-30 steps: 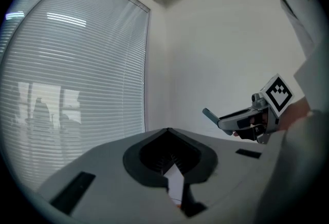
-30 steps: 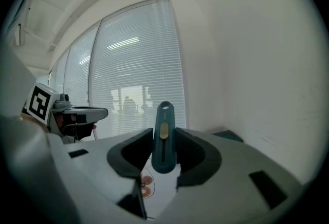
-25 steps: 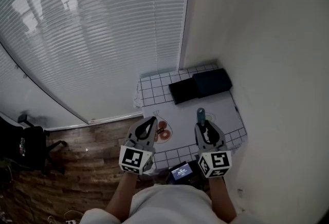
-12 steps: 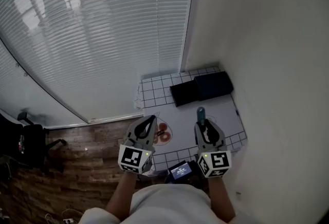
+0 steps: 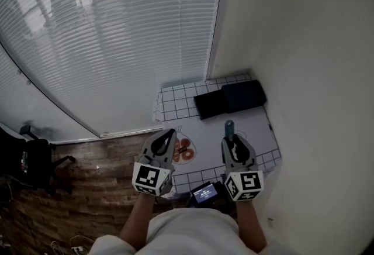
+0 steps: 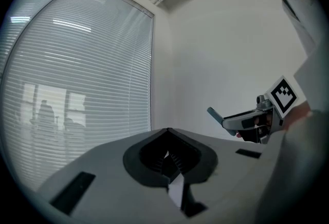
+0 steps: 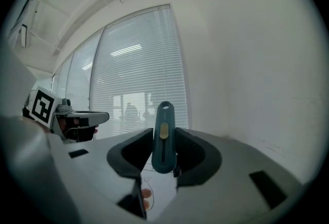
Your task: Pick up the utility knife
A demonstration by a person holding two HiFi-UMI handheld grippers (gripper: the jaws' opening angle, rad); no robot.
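The utility knife (image 5: 228,128) is teal with a yellow slider. It stands between the jaws of my right gripper (image 5: 229,138), which is shut on its lower body, above the front of the small table (image 5: 257,125). In the right gripper view the knife (image 7: 163,138) points away from me, its hole end uppermost. My left gripper (image 5: 169,137) hovers over the table's front left corner with its jaws closed to a point and nothing in them. From the left gripper view, the knife tip (image 6: 213,112) pokes out of the right gripper (image 6: 222,118).
Two black boxes (image 5: 211,104) (image 5: 242,95) lie at the back of the grid-patterned tablecloth. A sheet with orange circles (image 5: 184,148) lies under the left gripper. A small lit screen (image 5: 205,193) sits at the near edge. White wall at right, blinds and wood floor at left.
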